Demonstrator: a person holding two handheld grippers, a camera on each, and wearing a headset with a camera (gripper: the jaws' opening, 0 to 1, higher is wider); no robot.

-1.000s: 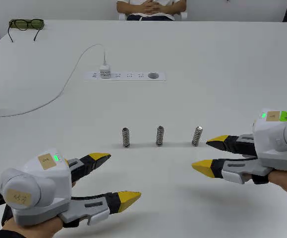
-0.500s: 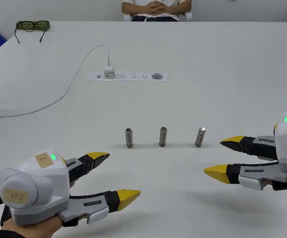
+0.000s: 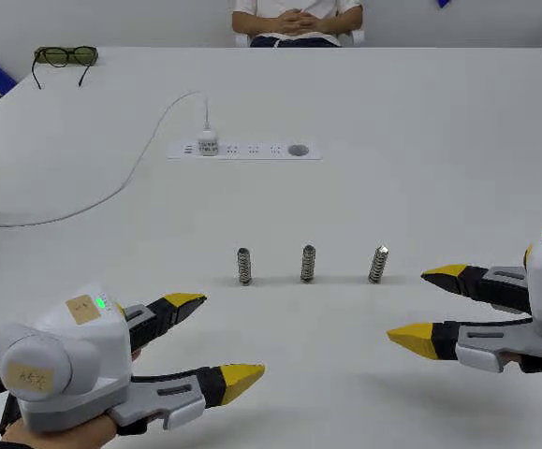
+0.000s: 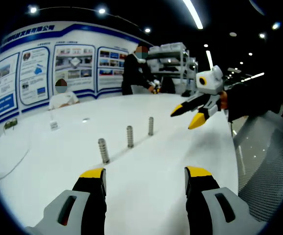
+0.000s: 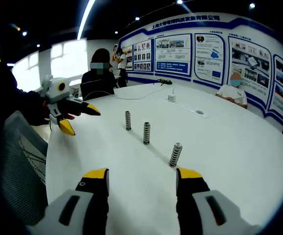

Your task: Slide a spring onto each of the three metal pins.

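Both my claws are open and empty. The left claw (image 3: 231, 335) is at the near left of the bench (image 3: 420, 140) and the right claw (image 3: 408, 303) at the near right, both apart from the row. The three pins (image 3: 381, 251) stand in a line mid-bench, each wearing a spring: left spring (image 3: 244, 267), middle spring (image 3: 308, 264), right spring (image 3: 377, 266). The right spring leans a bit. The job looks about finished, so this step is a check. I'd hold the jaws wide and not brush the row. If the right spring isn't seated, pinch lightly near its top and push straight down the pin, never sideways.
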